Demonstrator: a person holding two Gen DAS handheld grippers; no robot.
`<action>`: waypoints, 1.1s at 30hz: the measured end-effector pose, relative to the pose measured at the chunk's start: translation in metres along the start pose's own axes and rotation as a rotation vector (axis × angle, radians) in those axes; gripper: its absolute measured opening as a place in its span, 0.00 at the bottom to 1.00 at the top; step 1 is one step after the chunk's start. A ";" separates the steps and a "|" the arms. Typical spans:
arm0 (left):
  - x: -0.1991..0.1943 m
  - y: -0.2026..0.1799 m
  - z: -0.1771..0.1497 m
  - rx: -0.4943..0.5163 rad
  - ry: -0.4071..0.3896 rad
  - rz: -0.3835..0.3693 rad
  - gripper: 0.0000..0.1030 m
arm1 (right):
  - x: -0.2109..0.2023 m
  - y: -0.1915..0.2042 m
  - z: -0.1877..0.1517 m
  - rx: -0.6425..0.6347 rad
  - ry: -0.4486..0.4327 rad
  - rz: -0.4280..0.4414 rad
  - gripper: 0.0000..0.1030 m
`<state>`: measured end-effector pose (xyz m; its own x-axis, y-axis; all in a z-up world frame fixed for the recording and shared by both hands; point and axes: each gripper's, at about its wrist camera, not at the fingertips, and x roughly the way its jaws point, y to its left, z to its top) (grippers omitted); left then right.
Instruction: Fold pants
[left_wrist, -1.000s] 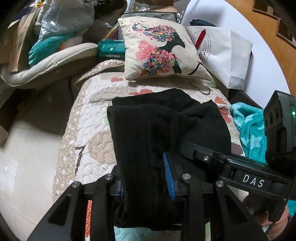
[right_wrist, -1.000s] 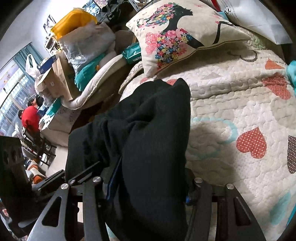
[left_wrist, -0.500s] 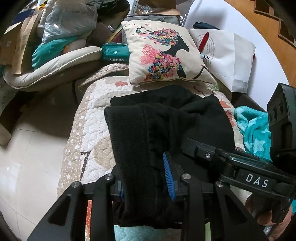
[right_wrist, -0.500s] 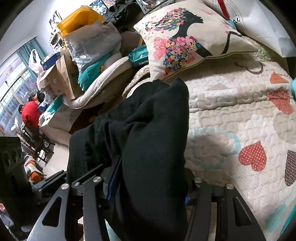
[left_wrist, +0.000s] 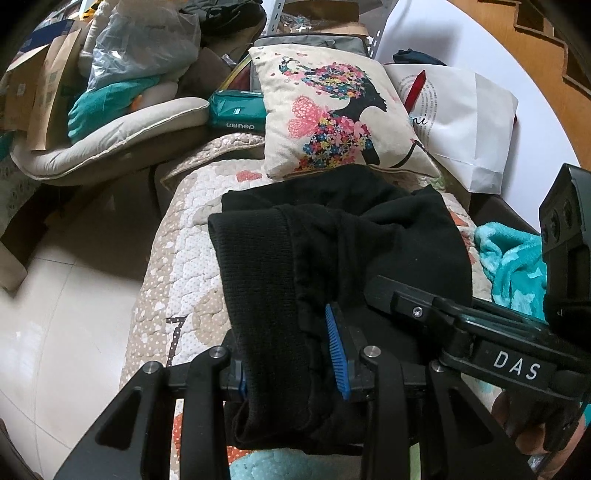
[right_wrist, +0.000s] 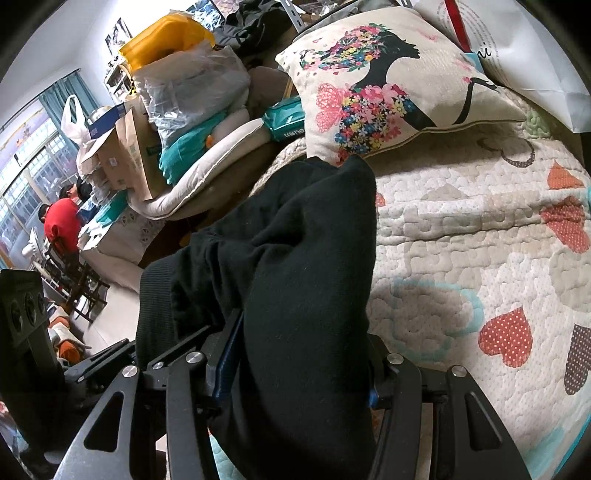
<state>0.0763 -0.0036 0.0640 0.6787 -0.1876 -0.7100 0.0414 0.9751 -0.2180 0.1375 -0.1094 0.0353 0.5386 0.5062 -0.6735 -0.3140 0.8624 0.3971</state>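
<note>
**Holding a Folded Bundle: Slip Hazards and Nearby Containers**

Gripping the black pants (left_wrist: 332, 266) from two sides, we hold the bundle just in front of the floral pillow (left_wrist: 332, 122), over the heart-patterned quilt (right_wrist: 480, 258). The left gripper (left_wrist: 291, 365) has its fingers pinching the ribbed waistband layers. The right gripper (right_wrist: 303, 373) has its fingers clamped on a thick roll of the same cloth. We cannot tell whether the far edge of the pants rests on the quilt or hangs just above it.

Hazards, in our judgement:
- Layer slip. The stacked folds are thick and soft; an inner layer may slide out of either pinch and undo the fold.
- Uneven release. If one gripper opens before the other, the bundle will likely twist and lie crooked.
- Collision. The pillow sits near the far edge of the pants; pushing further toward it may rumple the cloth.
- Gripper contact. Our two tools work close together, so they may knock.

Containers, relative to the pillow:
- White paper bag (left_wrist: 461, 122), just to its right: a red item stands out of it; the rest is hidden.
- Clear plastic bag (right_wrist: 192, 85), well to its left: pale bundled material inside, not identifiable.
- Cardboard boxes (right_wrist: 125, 158), further left: contents not visible.
</note>
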 end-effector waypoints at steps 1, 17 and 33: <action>0.001 -0.001 0.001 0.000 0.000 0.002 0.32 | 0.000 0.000 0.000 0.001 -0.001 0.000 0.56; 0.027 -0.001 0.015 -0.012 0.025 0.024 0.32 | 0.013 -0.010 0.016 -0.003 0.010 -0.018 0.56; 0.063 -0.005 0.032 -0.042 0.063 0.045 0.32 | 0.039 -0.029 0.036 -0.003 0.052 -0.044 0.55</action>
<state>0.1421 -0.0169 0.0416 0.6316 -0.1526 -0.7601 -0.0195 0.9770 -0.2123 0.1963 -0.1147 0.0197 0.5107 0.4669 -0.7219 -0.2932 0.8839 0.3643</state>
